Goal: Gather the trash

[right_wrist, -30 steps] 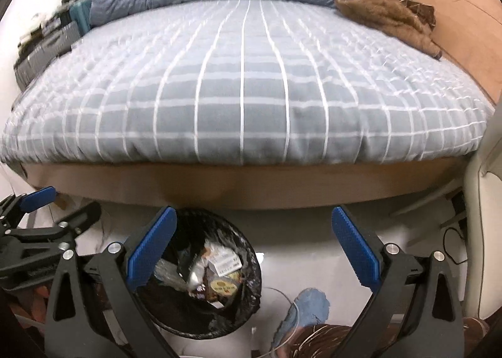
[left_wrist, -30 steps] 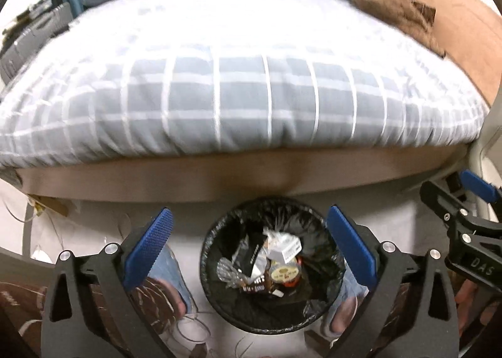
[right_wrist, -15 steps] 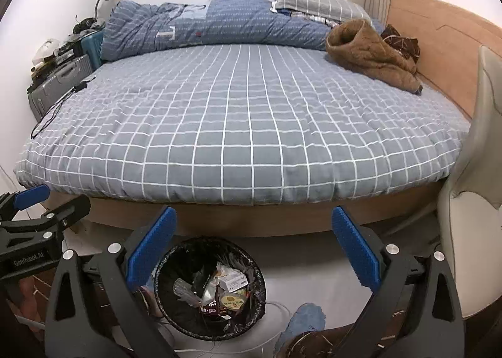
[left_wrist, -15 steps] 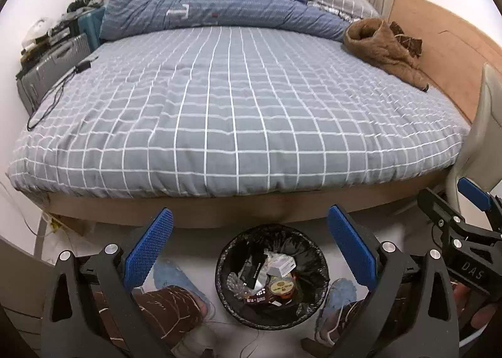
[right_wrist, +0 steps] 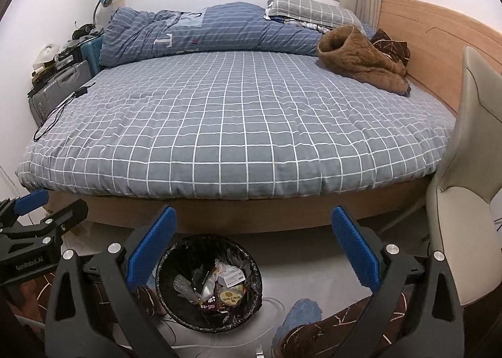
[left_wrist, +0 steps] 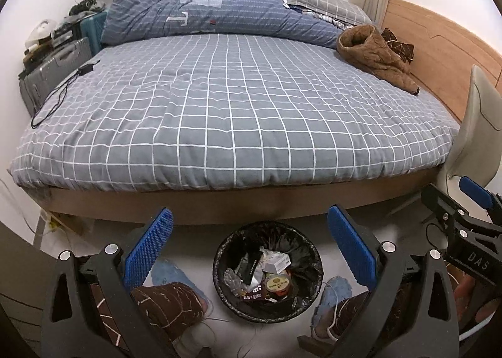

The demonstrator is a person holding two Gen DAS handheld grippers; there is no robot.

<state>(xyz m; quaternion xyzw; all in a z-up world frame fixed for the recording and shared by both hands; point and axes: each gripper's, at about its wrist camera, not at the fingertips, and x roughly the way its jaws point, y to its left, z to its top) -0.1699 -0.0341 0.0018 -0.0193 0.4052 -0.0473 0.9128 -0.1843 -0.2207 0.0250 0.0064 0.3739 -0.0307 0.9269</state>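
You hold both tools above the floor at the foot of the bed, and neither one carries anything. The left gripper (left_wrist: 249, 243) has its blue-padded jaws spread wide with only air between them, and the right gripper (right_wrist: 254, 245) is spread wide in the same way. In my judgement you are between pickups: the trash already gathered is dropped, and you now search for the next piece.

The round black waste bin with the black plastic liner (left_wrist: 312, 276) stands on the pale floor at the lower centre of the left view, and at the lower left of centre in the right view (right_wrist: 163, 276). It is between your two slippered feet. Inside it lie mixed wrappers and small packages (left_wrist: 266, 275): a small white box, a crumpled silver foil, a dark flat packet, and a round lid with a yellow label. The bin looks partly filled, with room left.

On the grey checked bed cover (left_wrist: 238, 107) I see no clear trash. There is only a black charger with its cable (left_wrist: 62, 88) at the left, and a brown fleece garment (left_wrist: 373, 58) at the upper right. So the next move, I think, asks you to turn the cameras to other parts of the room and find loose litter.
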